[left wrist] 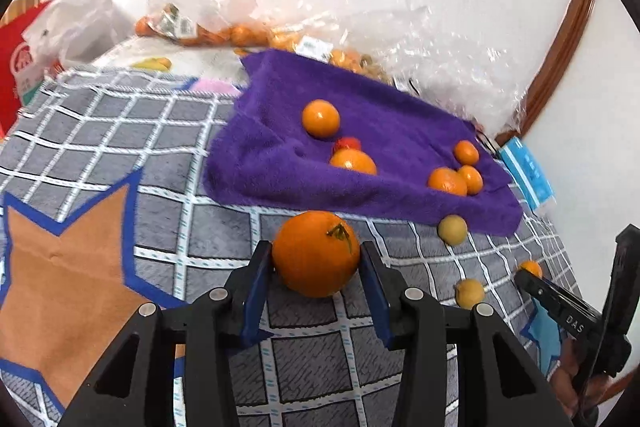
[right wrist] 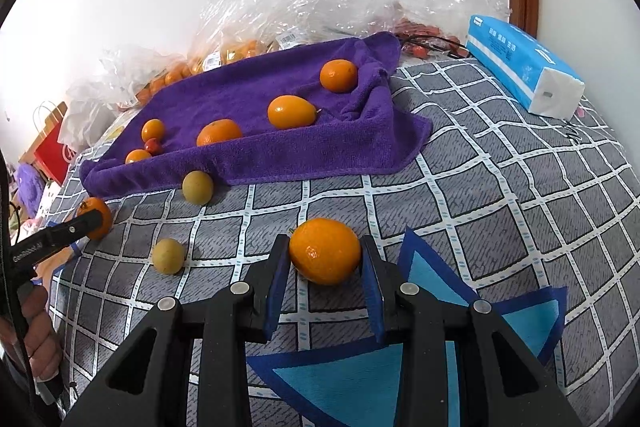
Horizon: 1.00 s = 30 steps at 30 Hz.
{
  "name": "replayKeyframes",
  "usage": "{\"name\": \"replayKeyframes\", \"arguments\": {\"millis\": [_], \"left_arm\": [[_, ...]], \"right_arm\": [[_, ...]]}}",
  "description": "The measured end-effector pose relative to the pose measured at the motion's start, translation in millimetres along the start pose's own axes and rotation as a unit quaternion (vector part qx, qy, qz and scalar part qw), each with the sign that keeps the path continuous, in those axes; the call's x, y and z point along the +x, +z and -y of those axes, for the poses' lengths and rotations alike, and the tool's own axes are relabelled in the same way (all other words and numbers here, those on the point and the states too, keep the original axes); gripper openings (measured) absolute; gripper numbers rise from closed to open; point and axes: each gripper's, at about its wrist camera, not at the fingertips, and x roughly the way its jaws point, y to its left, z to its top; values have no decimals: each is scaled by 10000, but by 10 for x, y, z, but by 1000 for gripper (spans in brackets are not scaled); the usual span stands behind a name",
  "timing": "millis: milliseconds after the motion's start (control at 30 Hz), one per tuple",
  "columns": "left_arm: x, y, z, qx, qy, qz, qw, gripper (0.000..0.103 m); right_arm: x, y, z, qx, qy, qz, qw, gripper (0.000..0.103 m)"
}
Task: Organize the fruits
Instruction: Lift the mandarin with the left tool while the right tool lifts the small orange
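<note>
Orange fruit fills both grips on the checked blanket [left wrist: 168, 131]: the left gripper [left wrist: 316, 259] clamps a stemmed orange [left wrist: 316, 253], the right gripper [right wrist: 325, 259] clamps another orange [right wrist: 325, 251], so each likely needs lifting onto the purple towel [right wrist: 248, 91].

Bright, even indoor light, soft shadows under the fruit, strong fisheye bending and dark corners.
</note>
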Motion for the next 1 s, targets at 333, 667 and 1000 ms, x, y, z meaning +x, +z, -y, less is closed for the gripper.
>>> {"name": "replayKeyframes", "arguments": {"millis": [333, 667, 1000], "left_arm": [[-128, 3, 89, 205, -68, 374, 9991, 40], [23, 23, -10, -137, -169, -74, 9997, 49], [104, 18, -65, -430, -525, -295, 9973, 56]], "right_arm": [[-2, -2, 11, 26, 4, 21, 10000, 35], [14, 0, 10, 32, -8, -17, 10000, 35], [13, -1, 21, 78, 29, -5, 10000, 35]]}}
